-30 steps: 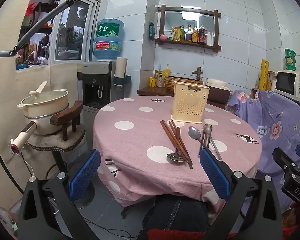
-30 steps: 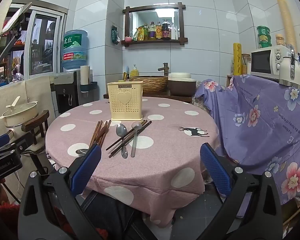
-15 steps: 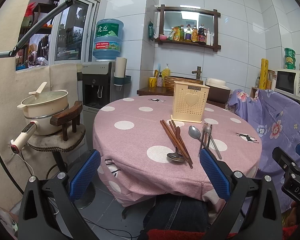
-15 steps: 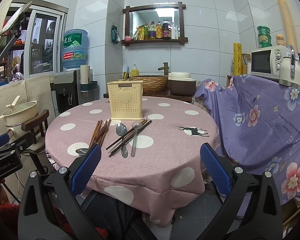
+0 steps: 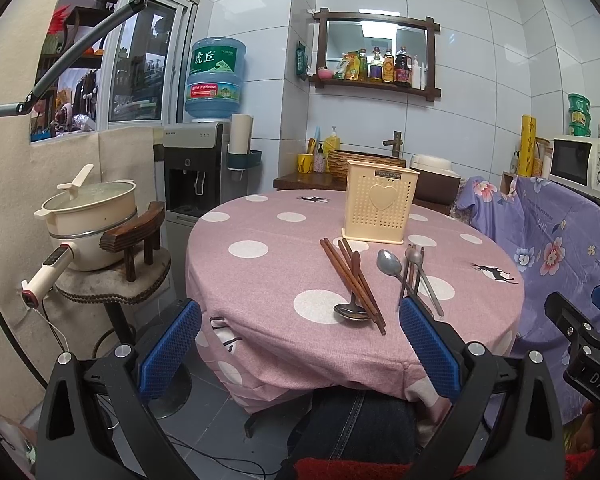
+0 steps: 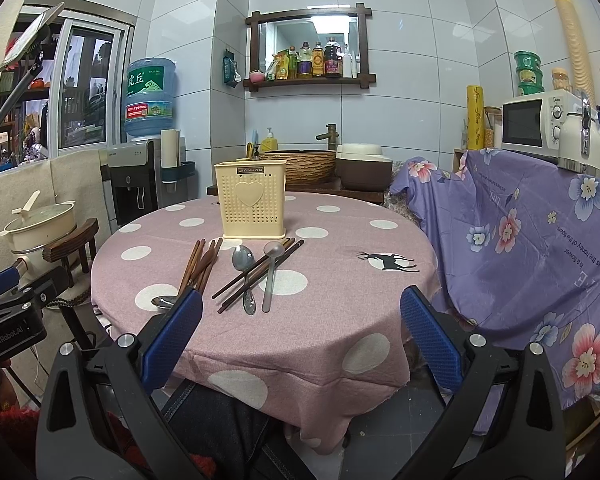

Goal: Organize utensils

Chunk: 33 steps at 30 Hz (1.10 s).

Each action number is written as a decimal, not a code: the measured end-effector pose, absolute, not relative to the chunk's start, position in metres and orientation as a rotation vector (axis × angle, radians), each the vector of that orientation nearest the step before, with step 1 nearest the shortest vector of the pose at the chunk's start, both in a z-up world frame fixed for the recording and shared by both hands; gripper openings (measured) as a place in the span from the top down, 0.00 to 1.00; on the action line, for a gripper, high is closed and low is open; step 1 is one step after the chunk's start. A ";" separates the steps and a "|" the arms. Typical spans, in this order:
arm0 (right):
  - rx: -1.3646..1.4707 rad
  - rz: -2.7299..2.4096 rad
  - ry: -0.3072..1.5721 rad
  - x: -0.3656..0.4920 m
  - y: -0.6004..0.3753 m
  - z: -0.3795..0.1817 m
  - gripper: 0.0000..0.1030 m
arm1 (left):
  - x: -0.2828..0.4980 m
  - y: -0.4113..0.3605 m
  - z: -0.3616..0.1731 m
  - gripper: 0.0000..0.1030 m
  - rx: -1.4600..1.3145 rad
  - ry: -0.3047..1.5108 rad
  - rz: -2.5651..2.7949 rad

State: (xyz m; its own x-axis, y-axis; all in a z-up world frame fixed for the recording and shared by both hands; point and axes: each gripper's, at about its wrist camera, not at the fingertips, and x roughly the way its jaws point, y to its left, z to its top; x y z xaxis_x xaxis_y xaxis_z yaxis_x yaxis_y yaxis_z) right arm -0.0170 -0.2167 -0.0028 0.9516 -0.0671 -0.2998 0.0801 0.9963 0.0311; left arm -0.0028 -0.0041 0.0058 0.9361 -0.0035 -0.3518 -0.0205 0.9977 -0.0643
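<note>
A cream perforated utensil holder (image 5: 381, 202) (image 6: 251, 200) stands upright on the round pink polka-dot table (image 5: 268, 276) (image 6: 340, 292). In front of it lie brown wooden chopsticks (image 5: 350, 276) (image 6: 199, 265), a darker chopstick pair (image 6: 260, 274), and steel spoons (image 5: 390, 262) (image 6: 243, 260) (image 6: 271, 272), one bowl-down near the edge (image 5: 352, 311). My left gripper (image 5: 298, 354) is open and empty, held before the table's near edge. My right gripper (image 6: 300, 340) is open and empty, low at the near edge.
A stool with a cream electric pot (image 5: 88, 216) stands left of the table. A water dispenser (image 5: 198, 168) is behind. A purple floral cloth (image 6: 520, 248) covers furniture at right, with a microwave (image 6: 540, 124) on top. A sink counter (image 6: 300, 168) is behind the table.
</note>
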 end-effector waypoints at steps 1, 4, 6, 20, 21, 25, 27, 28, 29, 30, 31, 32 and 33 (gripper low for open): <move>0.043 -0.075 0.304 -0.017 -0.217 -0.003 0.05 | -0.003 -0.004 0.006 0.05 -0.067 0.359 0.009; 0.043 -0.075 0.304 -0.017 -0.217 -0.003 0.05 | -0.003 -0.004 0.006 0.05 -0.067 0.361 0.008; 0.043 -0.075 0.304 -0.017 -0.216 -0.003 0.05 | -0.003 -0.004 0.006 0.05 -0.067 0.361 0.008; 0.042 -0.075 0.304 -0.017 -0.216 -0.003 0.05 | -0.003 -0.003 0.007 0.05 -0.065 0.361 0.009; 0.042 -0.075 0.305 -0.017 -0.216 -0.003 0.05 | -0.003 -0.003 0.007 0.05 -0.065 0.361 0.009; 0.042 -0.075 0.305 -0.017 -0.216 -0.003 0.05 | -0.003 -0.003 0.007 0.05 -0.064 0.361 0.009; 0.041 -0.075 0.304 -0.017 -0.216 -0.003 0.05 | -0.003 -0.003 0.007 0.05 -0.064 0.361 0.009; 0.041 -0.075 0.305 -0.017 -0.216 -0.003 0.05 | -0.003 -0.003 0.007 0.05 -0.063 0.361 0.010; 0.041 -0.075 0.305 -0.017 -0.216 -0.003 0.05 | -0.003 -0.003 0.006 0.05 -0.063 0.361 0.009; 0.041 -0.075 0.306 -0.017 -0.216 -0.003 0.05 | -0.003 -0.003 0.006 0.05 -0.064 0.361 0.008; 0.041 -0.075 0.306 -0.017 -0.216 -0.002 0.05 | -0.003 -0.003 0.006 0.05 -0.063 0.361 0.009; 0.042 -0.075 0.306 -0.018 -0.217 -0.002 0.05 | -0.003 -0.003 0.006 0.05 -0.063 0.361 0.009; 0.042 -0.075 0.306 -0.018 -0.217 -0.002 0.05 | -0.003 -0.003 0.006 0.05 -0.063 0.361 0.009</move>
